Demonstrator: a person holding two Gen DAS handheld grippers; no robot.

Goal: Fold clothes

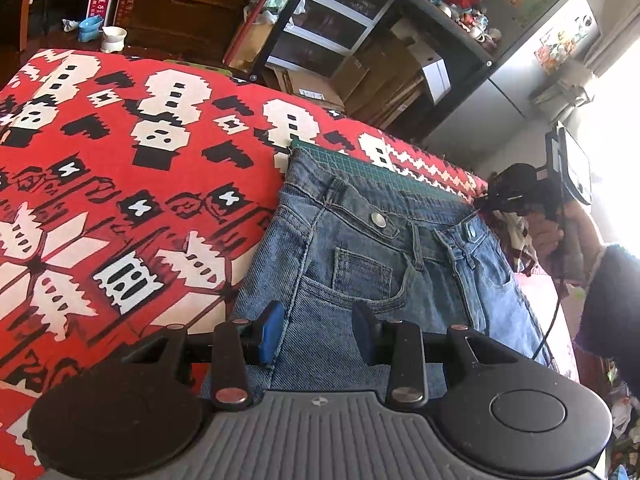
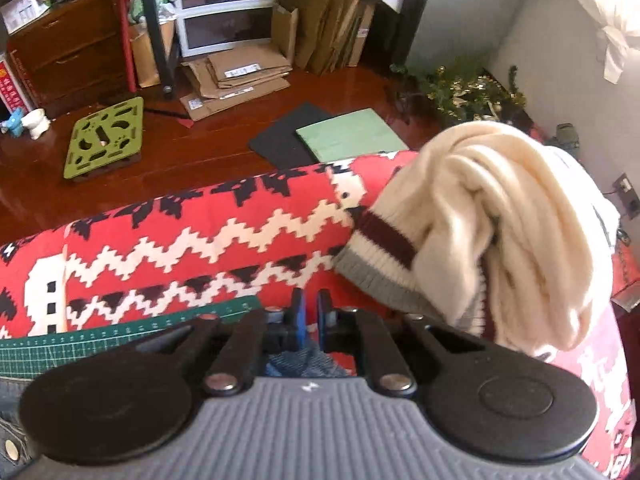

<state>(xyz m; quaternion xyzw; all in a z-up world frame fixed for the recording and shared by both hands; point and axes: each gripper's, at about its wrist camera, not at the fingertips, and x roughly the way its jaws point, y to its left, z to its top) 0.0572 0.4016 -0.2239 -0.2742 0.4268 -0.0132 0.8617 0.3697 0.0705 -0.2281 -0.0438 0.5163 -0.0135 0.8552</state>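
Blue jeans (image 1: 360, 264) lie front side up, waistband at the far end, on a green cutting mat (image 1: 362, 165) over a red patterned blanket (image 1: 120, 184). My left gripper (image 1: 318, 334) hovers open over the jeans just below the front pocket, nothing between its blue pads (image 1: 273, 332). In the left wrist view, a hand holds my right gripper (image 1: 486, 202) at the waistband's far right corner. In the right wrist view, my right gripper (image 2: 311, 318) has its fingers nearly together, with a bunch of denim (image 2: 304, 360) showing just behind them.
A crumpled cream sweater (image 2: 500, 232) with maroon and grey stripes lies on the blanket to the right of the jeans. Beyond the blanket's far edge are a wooden floor (image 2: 200, 140), flattened cardboard (image 2: 232, 80), a green perforated board (image 2: 106, 136) and shelves.
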